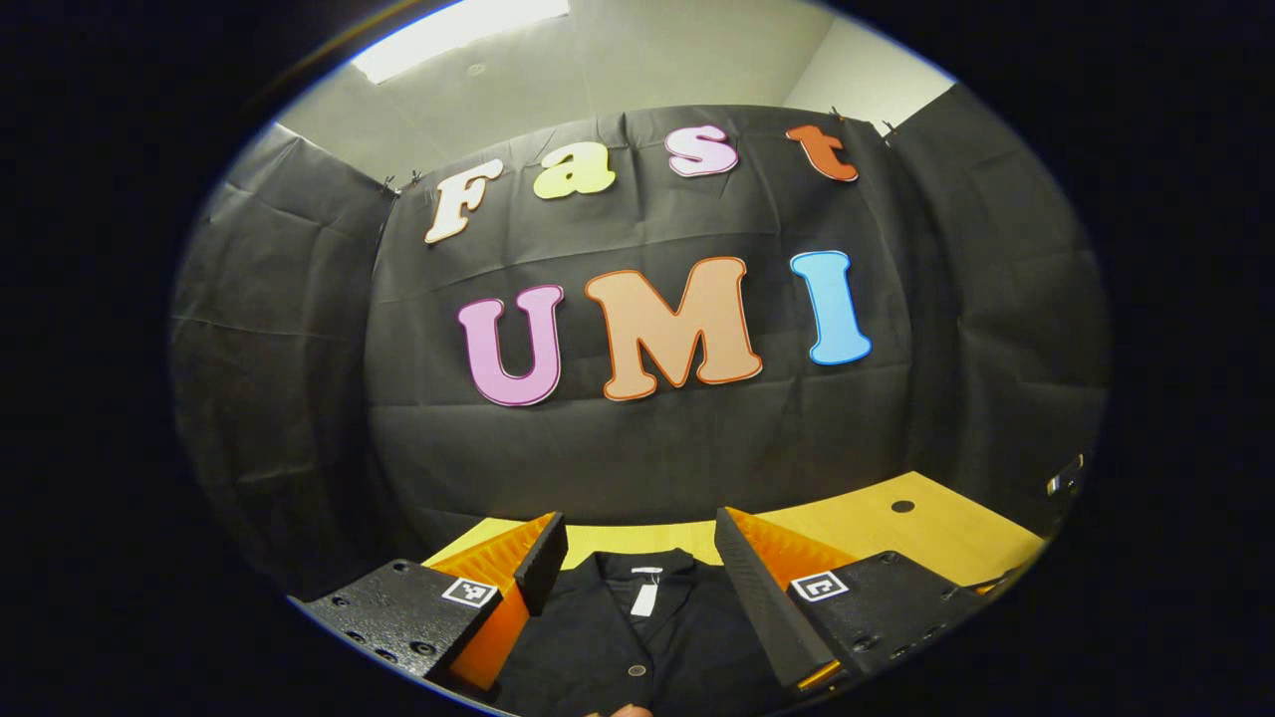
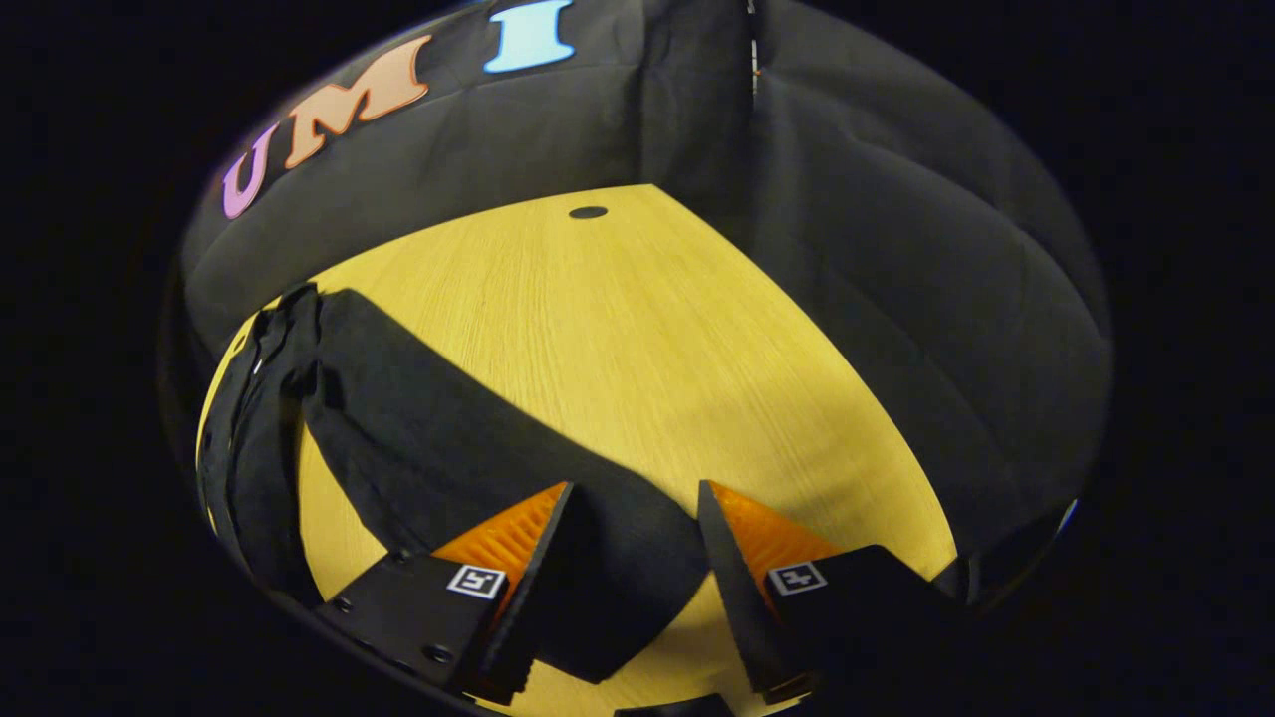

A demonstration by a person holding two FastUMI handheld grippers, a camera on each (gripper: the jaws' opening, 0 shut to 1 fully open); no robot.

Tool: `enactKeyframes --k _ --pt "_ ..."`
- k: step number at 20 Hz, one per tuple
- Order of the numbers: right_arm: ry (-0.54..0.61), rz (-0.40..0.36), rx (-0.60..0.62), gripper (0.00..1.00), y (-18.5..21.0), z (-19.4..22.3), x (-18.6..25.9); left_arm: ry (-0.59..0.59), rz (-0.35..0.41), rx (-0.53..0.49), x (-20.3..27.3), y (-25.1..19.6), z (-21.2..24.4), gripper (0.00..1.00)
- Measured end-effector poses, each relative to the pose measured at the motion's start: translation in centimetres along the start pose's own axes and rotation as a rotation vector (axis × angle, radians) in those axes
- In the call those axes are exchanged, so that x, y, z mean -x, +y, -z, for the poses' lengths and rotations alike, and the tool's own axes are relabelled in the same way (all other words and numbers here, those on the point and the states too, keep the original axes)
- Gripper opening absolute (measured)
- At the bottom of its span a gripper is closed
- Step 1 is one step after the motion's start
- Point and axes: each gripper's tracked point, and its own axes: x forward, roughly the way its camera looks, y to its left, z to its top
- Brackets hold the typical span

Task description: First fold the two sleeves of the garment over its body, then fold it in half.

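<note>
Left gripper view: left claw (image 1: 637, 568) open, hovering over the garment (image 1: 637, 637) at bottom centre — collar (image 1: 645, 566) between the fingers, nothing gripped.

Right gripper view: right claw (image 2: 633, 543) open, straddling the end of a sleeve (image 2: 478, 448) that lies spread out on the table (image 2: 657, 329), lower left of frame — not folded over the body yet.

Judgement: task at the start — the sleeve fold in view isn't done, halving left. No containers visible.

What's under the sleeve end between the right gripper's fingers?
The sleeve lies stretched out flat on the wooden table, bare wood showing on both sides. The right gripper is open astride its end. Whatever is beneath the cloth itself is covered.
</note>
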Motion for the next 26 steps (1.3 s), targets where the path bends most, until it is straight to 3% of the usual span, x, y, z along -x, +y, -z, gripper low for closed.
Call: enactKeyframes --k 1,3,4,5,6,9,10,14,16,18,19,20,23,26 --pt "0.006 -0.02 0.008 0.77 0.7 0.2 0.0 -0.003 -0.001 0.002 0.2 0.1 -0.1 0.9" --pt "-0.001 -0.045 0.014 0.41 1.9 0.5 -0.2 0.003 -0.01 0.004 0.6 0.7 0.2 0.91" --pt "-0.001 -0.041 0.019 0.19 2.1 0.7 -0.4 0.006 -0.017 0.004 0.7 1.3 0.4 0.91" --pt "0.0 -0.043 0.024 0.1 2.1 0.6 -0.3 0.009 -0.027 0.003 0.8 2.0 0.5 0.96" --pt "0.011 -0.074 -0.001 0.04 3.0 0.8 0.1 0.008 -0.04 0.005 1.0 2.9 0.7 0.91" --pt "-0.051 -0.115 -0.049 0.03 5.7 -1.4 1.5 0.008 -0.071 0.014 1.6 6.1 1.5 0.91" --pt "-0.079 -0.129 -0.051 0.03 6.6 -2.3 2.5 0.011 -0.077 0.019 1.8 7.1 1.8 0.95" --pt "-0.195 -0.193 -0.047 0.03 13.1 -5.9 6.7 0.007 -0.075 0.031 2.1 11.2 2.5 0.91" --pt "-0.229 -0.222 -0.02 0.03 16.2 -6.6 8.9 0.004 -0.085 0.032 2.0 13.3 2.8 0.95" --pt "-0.252 -0.257 0.0 0.03 19.5 -7.4 10.1 -0.001 -0.093 0.038 2.2 15.0 3.0 0.91" --pt "-0.262 -0.273 0.008 0.03 21.1 -7.7 10.6 -0.002 -0.098 0.04 2.3 15.9 3.1 0.95" --pt "-0.274 -0.29 0.015 0.03 22.4 -7.8 11.5 0.0 -0.105 0.042 2.3 16.9 3.5 0.9" --pt "-0.298 -0.335 0.039 0.03 26.9 -9.0 12.6 0.0 -0.125 0.051 2.7 19.3 3.9 0.95" --pt "-0.354 -0.355 0.124 0.03 31.1 -10.1 14.2 0.007 -0.149 0.056 2.9 21.9 4.7 0.91"
